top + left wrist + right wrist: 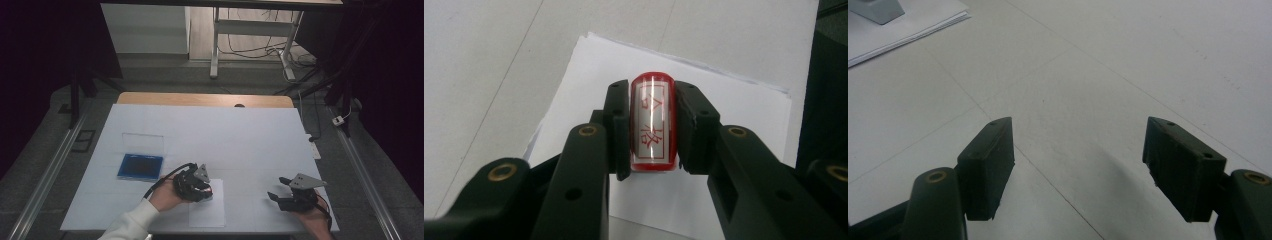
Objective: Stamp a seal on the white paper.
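My left gripper (653,125) is shut on a red stamp (653,124) whose clear face carries red characters. It hangs just over a small stack of white paper (744,105). From above, that left gripper (207,189) sits at the upper left corner of the paper (207,210) near the table's front edge. My right gripper (277,189) stands open at the front right, its jaws wide apart over bare white table. In the right gripper view the right gripper (1078,170) holds nothing, and the paper stack's edge (908,30) lies at the top left.
A blue ink pad (140,166) lies on the left of the white table (225,135), with its clear lid (143,142) just behind it. A wooden table edge (205,99) runs along the back. Desk legs and cables (250,47) stand on the floor beyond.
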Action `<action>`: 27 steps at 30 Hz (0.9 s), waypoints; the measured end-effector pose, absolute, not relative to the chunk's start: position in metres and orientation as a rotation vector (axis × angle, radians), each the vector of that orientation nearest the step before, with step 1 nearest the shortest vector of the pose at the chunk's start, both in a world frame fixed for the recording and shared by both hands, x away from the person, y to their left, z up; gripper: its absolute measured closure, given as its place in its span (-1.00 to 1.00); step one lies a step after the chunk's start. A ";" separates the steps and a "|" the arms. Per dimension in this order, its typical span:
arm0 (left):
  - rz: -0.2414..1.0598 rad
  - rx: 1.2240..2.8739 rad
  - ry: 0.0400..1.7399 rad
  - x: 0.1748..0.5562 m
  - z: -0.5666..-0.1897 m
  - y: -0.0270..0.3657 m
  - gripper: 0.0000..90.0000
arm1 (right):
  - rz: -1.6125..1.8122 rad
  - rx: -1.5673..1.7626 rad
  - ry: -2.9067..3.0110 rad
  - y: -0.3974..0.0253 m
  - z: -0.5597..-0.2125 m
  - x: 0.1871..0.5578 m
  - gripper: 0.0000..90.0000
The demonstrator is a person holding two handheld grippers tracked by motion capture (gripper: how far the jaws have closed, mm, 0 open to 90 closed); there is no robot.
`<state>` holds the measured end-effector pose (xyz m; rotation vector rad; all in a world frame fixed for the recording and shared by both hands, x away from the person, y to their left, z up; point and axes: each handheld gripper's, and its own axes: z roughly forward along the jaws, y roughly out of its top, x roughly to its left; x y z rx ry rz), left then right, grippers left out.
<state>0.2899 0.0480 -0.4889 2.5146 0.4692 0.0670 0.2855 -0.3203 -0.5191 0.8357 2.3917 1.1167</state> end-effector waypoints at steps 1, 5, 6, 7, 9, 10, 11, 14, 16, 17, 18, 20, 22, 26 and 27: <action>0.064 2.513 0.470 0.290 -0.489 0.048 0.56 | 1.117 0.836 2.392 -0.320 -0.519 0.285 -0.37; 0.060 2.515 0.472 0.290 -0.489 0.048 0.56 | 1.123 0.837 2.388 -0.320 -0.520 0.285 -0.37; 0.059 2.515 0.473 0.290 -0.489 0.048 0.56 | 1.123 0.838 2.388 -0.320 -0.520 0.285 -0.37; 0.059 2.515 0.474 0.290 -0.489 0.048 0.56 | 1.110 0.838 2.389 -0.320 -0.519 0.285 -0.37; 0.060 2.517 0.474 0.290 -0.489 0.048 0.56 | 1.110 0.839 2.389 -0.320 -0.519 0.285 -0.37; 0.063 2.518 0.473 0.290 -0.489 0.048 0.56 | 1.110 0.840 2.389 -0.320 -0.519 0.285 -0.37; 0.064 2.520 0.473 0.290 -0.489 0.048 0.56 | 1.117 0.835 2.393 -0.320 -0.519 0.286 -0.37; 0.064 2.523 0.477 0.290 -0.489 0.047 0.56 | 1.118 0.837 2.392 -0.320 -0.519 0.285 -0.37; 0.063 2.524 0.480 0.290 -0.489 0.047 0.56 | 1.118 0.837 2.392 -0.320 -0.519 0.285 -0.38; 0.064 2.526 0.481 0.290 -0.489 0.047 0.56 | 1.118 0.837 2.392 -0.320 -0.519 0.285 -0.37; 0.066 2.528 0.480 0.290 -0.488 0.046 0.56 | 1.117 0.837 2.392 -0.320 -0.519 0.285 -0.37; 0.072 2.533 0.478 0.289 -0.488 0.046 0.57 | 1.117 0.836 2.392 -0.319 -0.519 0.285 -0.37; 0.074 2.535 0.480 0.289 -0.488 0.045 0.57 | 1.115 0.835 2.392 -0.319 -0.519 0.285 -0.37; 0.074 2.543 0.482 0.289 -0.488 0.045 0.57 | 1.116 0.837 2.392 -0.320 -0.519 0.285 -0.37; 0.079 2.546 0.480 0.289 -0.489 0.044 0.57 | 1.115 0.836 2.392 -0.320 -0.519 0.285 -0.37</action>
